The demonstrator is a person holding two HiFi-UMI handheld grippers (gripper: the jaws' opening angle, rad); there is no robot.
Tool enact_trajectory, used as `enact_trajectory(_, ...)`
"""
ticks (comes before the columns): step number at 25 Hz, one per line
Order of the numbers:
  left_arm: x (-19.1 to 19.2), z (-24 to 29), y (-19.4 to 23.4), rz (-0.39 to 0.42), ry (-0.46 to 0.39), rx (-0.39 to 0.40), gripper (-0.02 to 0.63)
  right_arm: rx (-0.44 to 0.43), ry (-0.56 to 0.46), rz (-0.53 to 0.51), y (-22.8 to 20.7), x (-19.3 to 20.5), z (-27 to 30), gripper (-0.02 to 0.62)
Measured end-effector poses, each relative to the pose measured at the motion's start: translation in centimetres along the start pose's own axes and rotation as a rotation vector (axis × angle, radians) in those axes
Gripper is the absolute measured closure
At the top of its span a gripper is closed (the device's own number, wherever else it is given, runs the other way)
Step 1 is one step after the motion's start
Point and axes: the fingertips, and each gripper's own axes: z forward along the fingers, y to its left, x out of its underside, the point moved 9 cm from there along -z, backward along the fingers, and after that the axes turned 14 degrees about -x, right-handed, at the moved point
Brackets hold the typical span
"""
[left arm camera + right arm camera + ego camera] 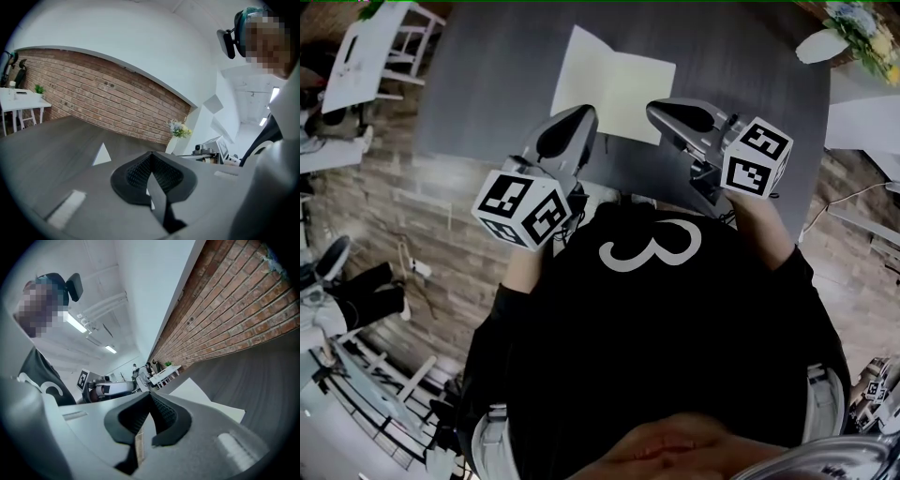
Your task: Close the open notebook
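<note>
The open notebook (614, 87) lies flat on the dark grey table (487, 84), its pale blank pages facing up. Both grippers hover at the table's near edge, just short of the notebook. My left gripper (581, 117) is shut and holds nothing, below the notebook's left page. My right gripper (662, 111) is also shut and holds nothing, by the lower right corner. The left gripper view shows its closed jaws (151, 157) and only a white corner of the notebook (101, 155). Past the closed jaws (150, 397) in the right gripper view, a notebook page (208, 404) lies close by.
A white vase of flowers (830, 39) stands at the table's far right corner, also seen as flowers (179, 130). A white side table with chairs (366, 56) stands to the left, off the grey table. A brick wall (108, 101) runs behind the table.
</note>
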Motion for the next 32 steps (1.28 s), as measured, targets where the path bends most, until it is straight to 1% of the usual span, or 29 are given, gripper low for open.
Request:
enact_trajectory(6, -1.7, 1.3, 3.2, 0.017, 0.018, 0.036, 0.591, 0.073, -0.031, 0.018, -1.4, -0.4, 1.5, 0.594)
enact_trajectory(10, -3.1, 2.4, 4.6, 0.064, 0.034, 0.063, 0.591, 0.127, -0.065, 0.022, -1.8, -1.0, 2.0, 0.594)
enact_trajectory(18, -4.9, 4.5, 8.2, 0.139, 0.03, 0.105, 0.591, 0.254, -0.121, 0.001, -1.8, -1.6, 2.6, 0.594)
enact_trajectory(22, -4.7, 5.3, 9.9, 0.156, 0.041, 0.123, 0.591, 0.294, -0.142, 0.001, -1.7, -1.2, 3.3, 0.594)
enact_trajectory(27, -3.8, 7.0, 12.1, 0.14, 0.054, 0.158, 0.591, 0.35, -0.152, 0.009, -1.6, -0.8, 3.6, 0.594)
enact_trajectory(32, -2.1, 8.6, 14.5, 0.134, 0.084, 0.168, 0.591, 0.403, -0.164, 0.028, -1.7, 0.3, 3.9, 0.594)
